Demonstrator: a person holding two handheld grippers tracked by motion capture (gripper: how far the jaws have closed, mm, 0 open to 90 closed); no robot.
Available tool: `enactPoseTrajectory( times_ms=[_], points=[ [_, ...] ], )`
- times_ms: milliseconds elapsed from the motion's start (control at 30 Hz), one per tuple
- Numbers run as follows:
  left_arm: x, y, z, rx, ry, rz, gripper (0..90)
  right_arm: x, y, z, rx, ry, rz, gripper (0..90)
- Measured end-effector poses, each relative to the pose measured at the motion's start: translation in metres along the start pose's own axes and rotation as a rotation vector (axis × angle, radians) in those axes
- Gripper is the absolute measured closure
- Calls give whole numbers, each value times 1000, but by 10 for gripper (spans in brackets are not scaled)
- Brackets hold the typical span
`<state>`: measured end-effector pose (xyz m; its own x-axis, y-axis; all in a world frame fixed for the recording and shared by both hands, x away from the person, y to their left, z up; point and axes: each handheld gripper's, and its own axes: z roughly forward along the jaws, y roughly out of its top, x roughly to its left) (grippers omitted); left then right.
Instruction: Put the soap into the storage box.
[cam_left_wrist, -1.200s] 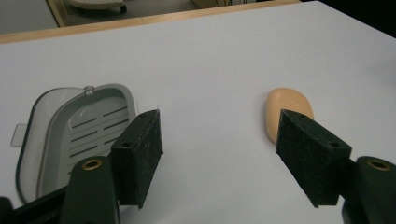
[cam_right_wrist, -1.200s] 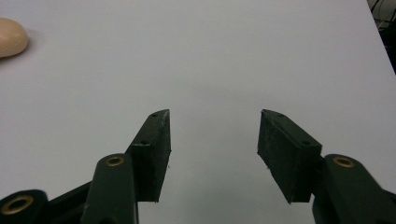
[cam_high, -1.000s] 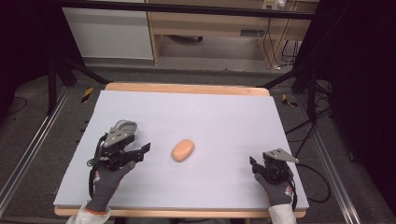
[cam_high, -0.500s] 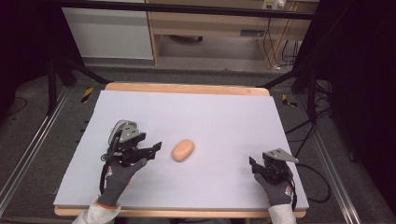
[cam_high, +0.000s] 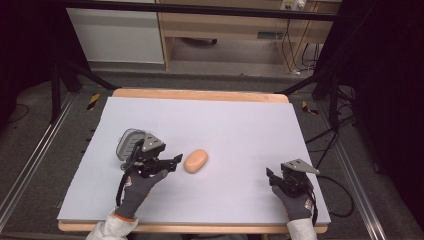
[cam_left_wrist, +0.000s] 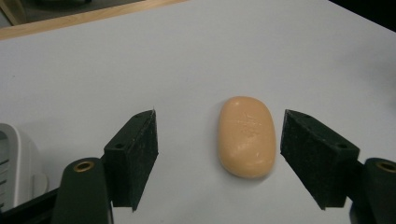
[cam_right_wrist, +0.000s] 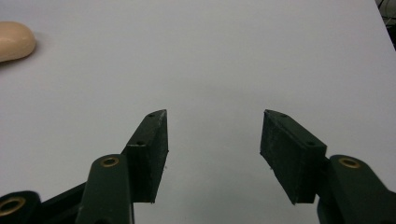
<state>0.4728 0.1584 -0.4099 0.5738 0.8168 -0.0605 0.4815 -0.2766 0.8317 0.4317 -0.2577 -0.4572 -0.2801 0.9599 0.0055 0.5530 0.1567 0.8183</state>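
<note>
At the table's (cam_high: 240, 115) near left: left gripper (cam_left_wrist: 217, 149) spread wide, soap (cam_left_wrist: 246, 136) between its jaws, untouched.
Near right corner: right gripper (cam_right_wrist: 212, 140) spread, nothing between.

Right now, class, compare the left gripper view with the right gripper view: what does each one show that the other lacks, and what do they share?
Left gripper view alone: the whole orange soap bar lying between the open jaws of the left hand-held gripper, untouched, plus a grey-white object at the edge and the table's wooden rim.

Right gripper view alone: the right hand-held gripper, jaws open over bare surface.

Both: the soap and the pale tabletop.
</note>
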Motion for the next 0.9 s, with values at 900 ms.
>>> enactPoseTrajectory(
  times_ms=[900],
  points=[
    [-27, -1, 46, 117, -30, 72, 245, 0, 0, 1, 1, 5, 2, 415]
  ],
)
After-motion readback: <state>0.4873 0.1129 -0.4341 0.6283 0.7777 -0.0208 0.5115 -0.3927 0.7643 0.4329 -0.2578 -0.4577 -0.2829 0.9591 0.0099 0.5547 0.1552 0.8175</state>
